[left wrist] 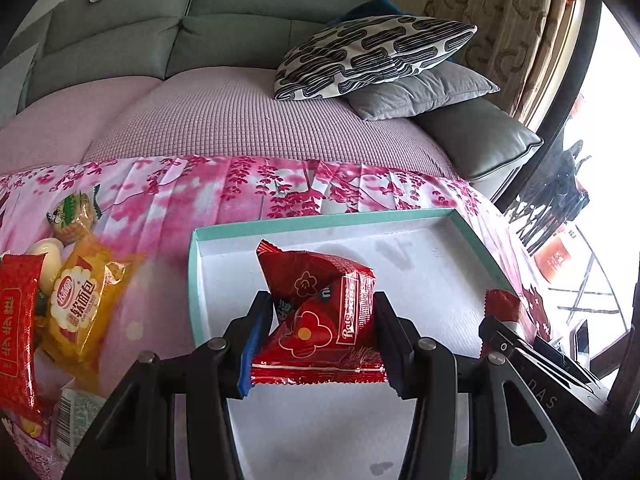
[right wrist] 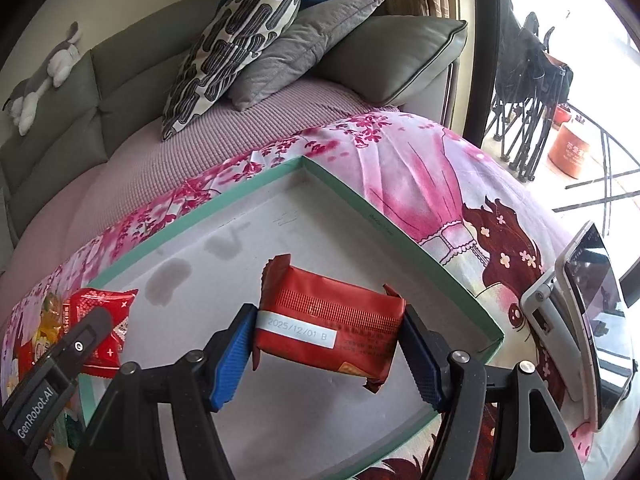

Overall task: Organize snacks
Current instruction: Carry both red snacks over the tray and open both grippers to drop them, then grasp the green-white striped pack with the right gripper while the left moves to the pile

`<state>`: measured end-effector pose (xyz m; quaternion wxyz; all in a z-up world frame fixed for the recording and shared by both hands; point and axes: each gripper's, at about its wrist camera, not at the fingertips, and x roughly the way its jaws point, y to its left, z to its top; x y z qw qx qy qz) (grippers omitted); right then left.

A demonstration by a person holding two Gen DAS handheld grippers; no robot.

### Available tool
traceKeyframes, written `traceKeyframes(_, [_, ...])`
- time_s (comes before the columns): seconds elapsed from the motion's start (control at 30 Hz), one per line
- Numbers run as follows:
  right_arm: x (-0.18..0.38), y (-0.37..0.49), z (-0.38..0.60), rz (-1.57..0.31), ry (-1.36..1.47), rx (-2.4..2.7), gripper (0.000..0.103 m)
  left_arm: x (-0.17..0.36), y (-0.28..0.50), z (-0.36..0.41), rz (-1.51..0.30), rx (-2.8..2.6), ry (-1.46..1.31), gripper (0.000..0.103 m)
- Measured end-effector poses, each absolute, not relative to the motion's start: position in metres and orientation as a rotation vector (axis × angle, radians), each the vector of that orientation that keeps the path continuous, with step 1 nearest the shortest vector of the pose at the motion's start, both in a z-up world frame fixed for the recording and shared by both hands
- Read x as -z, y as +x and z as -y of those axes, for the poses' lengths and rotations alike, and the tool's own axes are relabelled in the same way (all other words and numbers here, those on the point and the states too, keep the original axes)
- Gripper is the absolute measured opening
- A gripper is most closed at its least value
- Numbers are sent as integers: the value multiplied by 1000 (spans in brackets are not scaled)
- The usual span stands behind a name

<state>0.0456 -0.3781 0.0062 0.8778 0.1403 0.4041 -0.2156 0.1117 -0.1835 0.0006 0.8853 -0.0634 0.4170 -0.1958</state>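
Red snack packet [left wrist: 320, 312] in left tool [left wrist: 318, 344]

The tray [left wrist: 478, 240] lies on the cloth [left wrist: 224, 192], loose snacks [left wrist: 76, 292] piled left of it, sofa [left wrist: 224, 116] behind.

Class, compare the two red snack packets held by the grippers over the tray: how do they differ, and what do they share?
The left gripper's packet is crumpled, puffy and glossy with flower prints; the right gripper's packet is a neat, matte block showing a white date strip. The first rises to a peak; the second lies flat crosswise. Both are red, sealed, and clamped over the teal-rimmed tray.
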Motion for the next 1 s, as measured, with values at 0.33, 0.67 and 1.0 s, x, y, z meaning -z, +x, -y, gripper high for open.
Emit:
traceKeyframes(0.33, [4, 49, 378, -868, 323, 424, 74, 0, 115, 179, -893, 409, -164, 79])
traceKeyframes(0.67, [0, 50, 367, -864, 288, 393, 91, -19, 110, 172, -946, 317, -98, 89])
traceKeyframes(1.0, [-3, 53, 355, -866, 261, 358, 103, -31, 111, 143, -952, 194, -109, 89])
